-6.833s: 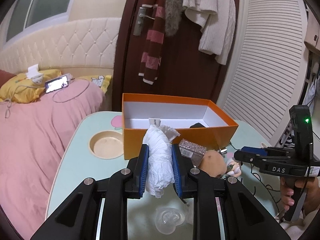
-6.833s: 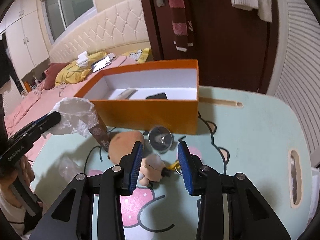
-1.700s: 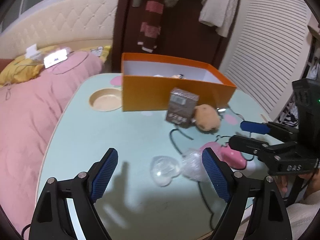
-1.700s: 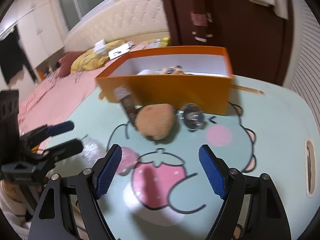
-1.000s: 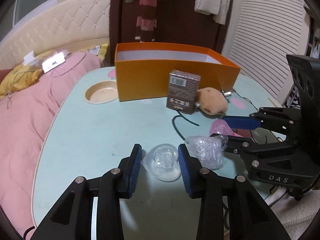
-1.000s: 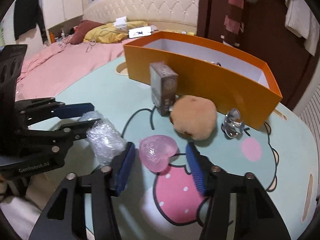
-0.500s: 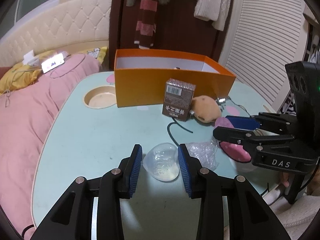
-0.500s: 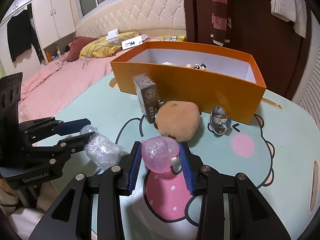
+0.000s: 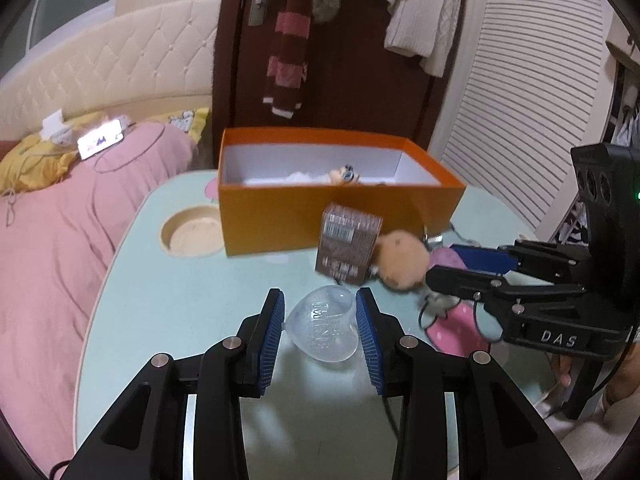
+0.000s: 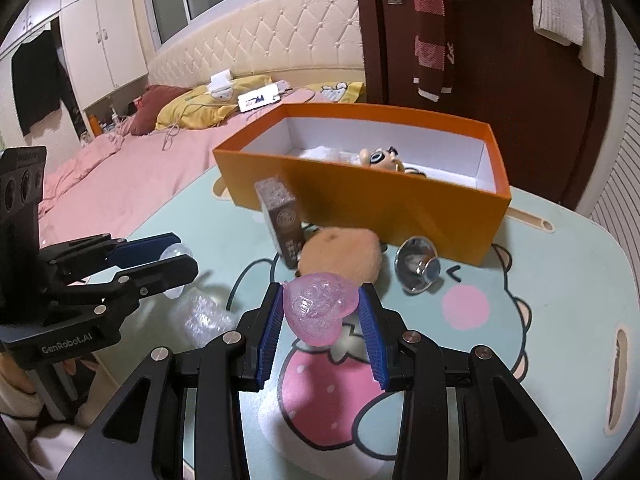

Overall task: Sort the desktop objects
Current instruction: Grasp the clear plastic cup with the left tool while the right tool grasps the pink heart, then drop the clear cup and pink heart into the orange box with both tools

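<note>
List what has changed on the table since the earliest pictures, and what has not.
The left hand-held gripper no longer holds the white wad; that wad and the small doll now lie in the orange box. It is shut on the clear heart case, lifted off the table. The right hand-held gripper has taken the pink heart case and raised it. The brown carton, plush ball and box stay put.

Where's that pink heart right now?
In the right wrist view the pink heart sits clamped in the right gripper, lifted above the table, just before the brown plush.
</note>
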